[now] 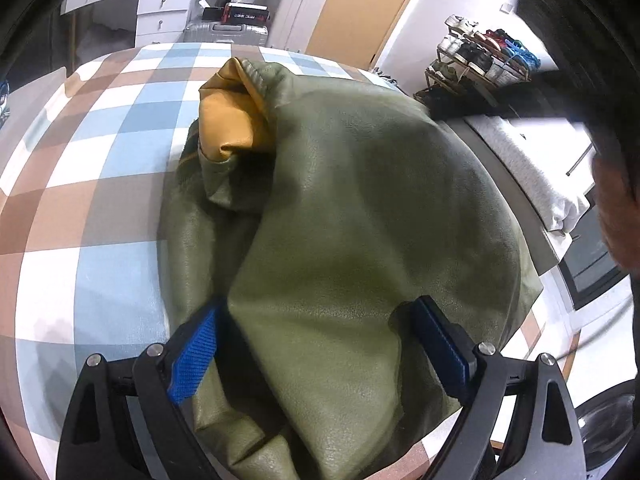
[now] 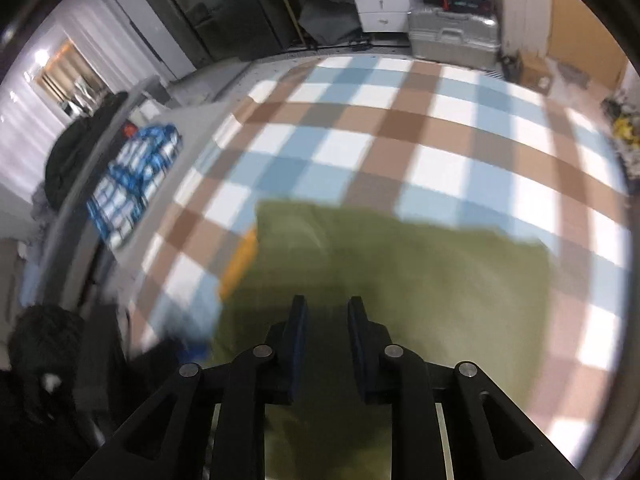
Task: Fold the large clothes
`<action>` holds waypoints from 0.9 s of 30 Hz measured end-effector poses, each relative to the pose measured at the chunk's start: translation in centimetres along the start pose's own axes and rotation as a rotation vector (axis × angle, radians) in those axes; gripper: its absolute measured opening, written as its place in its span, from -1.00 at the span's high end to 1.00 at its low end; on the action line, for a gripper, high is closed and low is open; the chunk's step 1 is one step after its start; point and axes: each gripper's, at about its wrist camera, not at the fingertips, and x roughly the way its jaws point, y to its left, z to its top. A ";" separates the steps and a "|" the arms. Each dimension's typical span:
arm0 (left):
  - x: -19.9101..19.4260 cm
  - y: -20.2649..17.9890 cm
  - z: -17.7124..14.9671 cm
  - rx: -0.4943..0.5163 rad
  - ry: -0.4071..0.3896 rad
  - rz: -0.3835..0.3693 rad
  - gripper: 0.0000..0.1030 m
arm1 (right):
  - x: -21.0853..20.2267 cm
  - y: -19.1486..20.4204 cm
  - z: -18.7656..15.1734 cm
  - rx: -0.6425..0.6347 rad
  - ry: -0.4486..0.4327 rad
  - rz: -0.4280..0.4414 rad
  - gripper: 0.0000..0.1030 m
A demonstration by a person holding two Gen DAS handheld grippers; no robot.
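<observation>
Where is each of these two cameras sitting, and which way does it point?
Left wrist: sits on the left gripper, looks along its wide-apart fingers at the green jacket bunched between them; the person's head shows at the right edge.
Right wrist: sits on the right gripper, looks along its fingers, apart and empty, over the jacket.
Both show the jacket, checked bedspread and white drawers.

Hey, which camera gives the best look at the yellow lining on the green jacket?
The left wrist view. There the yellow lining is sharp and bulges out of the green jacket at its far end. In the right wrist view it is only a blurred orange strip along the jacket's left edge.
</observation>
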 end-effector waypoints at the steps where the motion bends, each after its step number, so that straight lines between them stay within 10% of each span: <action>1: 0.1 0.0 0.1 0.001 0.000 0.004 -0.74 | 0.1 -0.4 -1.7 -0.004 0.009 -0.019 0.57; 10: -1.6 -0.8 0.9 -0.033 0.024 0.072 -0.73 | -0.2 -0.3 -1.0 -0.026 -0.074 -0.037 0.55; 15: -7.0 -3.2 2.6 0.008 -0.159 -0.002 -0.75 | -3.0 -3.9 0.8 0.048 -0.181 -0.140 0.39; 18: -4.9 -6.2 3.8 0.116 -0.086 -0.104 -0.75 | 2.5 -7.4 1.8 0.138 -0.025 -0.116 0.35; 22: 2.9 -6.0 3.5 0.104 0.108 -0.009 -0.73 | 3.8 -6.5 1.8 0.064 -0.096 -0.175 0.35; 27: 3.1 -6.6 2.3 0.197 0.092 0.028 -0.78 | -0.2 -6.6 -0.4 0.068 -0.141 -0.063 0.36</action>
